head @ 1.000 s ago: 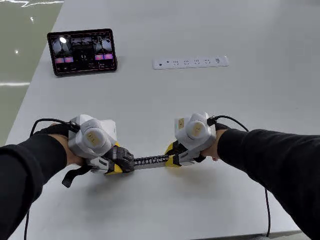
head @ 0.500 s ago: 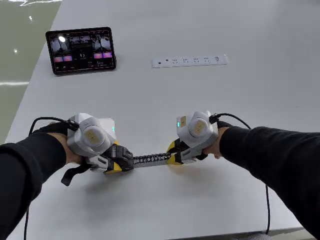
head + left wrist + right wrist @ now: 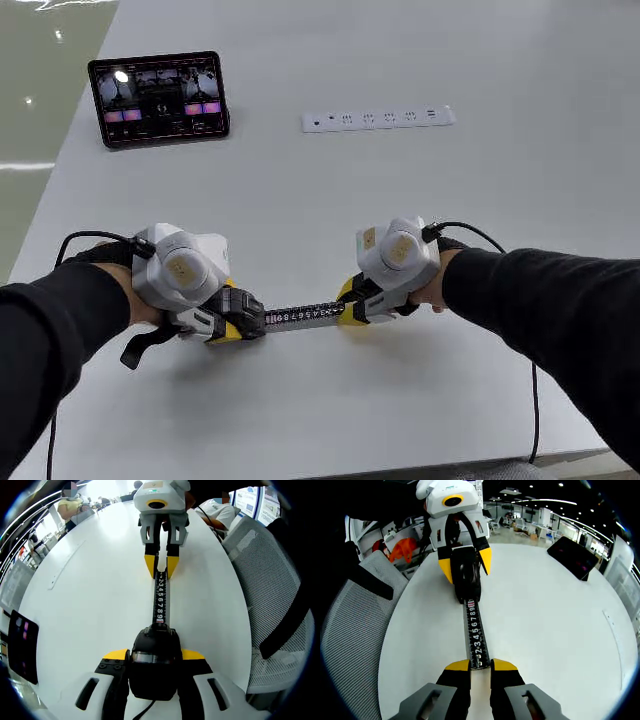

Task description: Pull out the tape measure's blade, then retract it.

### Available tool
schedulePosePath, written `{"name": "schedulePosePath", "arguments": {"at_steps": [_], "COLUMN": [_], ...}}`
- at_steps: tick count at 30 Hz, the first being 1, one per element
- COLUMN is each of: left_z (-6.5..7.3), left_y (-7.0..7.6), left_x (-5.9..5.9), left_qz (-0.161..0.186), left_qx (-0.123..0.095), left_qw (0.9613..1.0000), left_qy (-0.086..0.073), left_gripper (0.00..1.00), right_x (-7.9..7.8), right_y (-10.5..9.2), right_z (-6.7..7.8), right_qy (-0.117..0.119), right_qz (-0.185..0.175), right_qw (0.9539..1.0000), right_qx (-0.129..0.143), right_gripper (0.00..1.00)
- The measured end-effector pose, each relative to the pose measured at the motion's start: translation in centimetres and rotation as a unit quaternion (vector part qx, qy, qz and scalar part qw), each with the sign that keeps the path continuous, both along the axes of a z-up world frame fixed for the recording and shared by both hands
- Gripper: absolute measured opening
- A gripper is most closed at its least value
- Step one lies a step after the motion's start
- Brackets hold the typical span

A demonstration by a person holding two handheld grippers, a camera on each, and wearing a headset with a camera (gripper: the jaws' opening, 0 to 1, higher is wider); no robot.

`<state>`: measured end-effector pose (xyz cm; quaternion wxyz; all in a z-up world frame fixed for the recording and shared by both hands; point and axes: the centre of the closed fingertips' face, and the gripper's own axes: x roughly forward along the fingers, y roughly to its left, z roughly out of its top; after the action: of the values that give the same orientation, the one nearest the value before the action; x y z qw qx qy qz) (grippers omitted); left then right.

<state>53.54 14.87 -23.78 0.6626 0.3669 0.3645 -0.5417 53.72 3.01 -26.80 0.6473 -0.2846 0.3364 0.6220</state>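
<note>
A black tape measure case (image 3: 238, 312) (image 3: 155, 665) (image 3: 467, 577) rests on the white table near its front edge, with my left gripper (image 3: 228, 320) (image 3: 155, 656) shut on it. A short length of dark blade with white numbers (image 3: 304, 317) (image 3: 159, 601) (image 3: 475, 640) runs out of the case to the right. My right gripper (image 3: 347, 312) (image 3: 480, 666) is shut on the blade's end, its yellow fingertips (image 3: 504, 666) pinching it flat over the table.
A tablet (image 3: 159, 97) with a lit screen stands at the back left of the white table (image 3: 400, 220). A white power strip (image 3: 378, 119) lies at the back centre. A mesh chair (image 3: 270, 580) stands by the table's front edge. Black cables (image 3: 470, 232) trail from both grippers.
The two grippers have drawn slightly further apart, and a little more blade shows between them. The head camera has shifted slightly.
</note>
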Motion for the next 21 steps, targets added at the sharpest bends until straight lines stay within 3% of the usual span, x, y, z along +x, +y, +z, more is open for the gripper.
{"name": "schedulePosePath", "arguments": {"at_steps": [21], "left_z": [0.1], "left_y": [0.0], "left_x": [0.0], "left_qz": [-0.002], "left_qx": [0.001], "left_qw": [1.0000], "left_qy": [-0.003], "left_gripper": [0.32], "right_x": [0.0], "right_y": [-1.1], "right_z": [0.0], "right_qy": [0.002], "right_qz": [-0.007], "right_qw": [1.0000], "right_qx": [-0.003], "right_gripper": [0.10]}}
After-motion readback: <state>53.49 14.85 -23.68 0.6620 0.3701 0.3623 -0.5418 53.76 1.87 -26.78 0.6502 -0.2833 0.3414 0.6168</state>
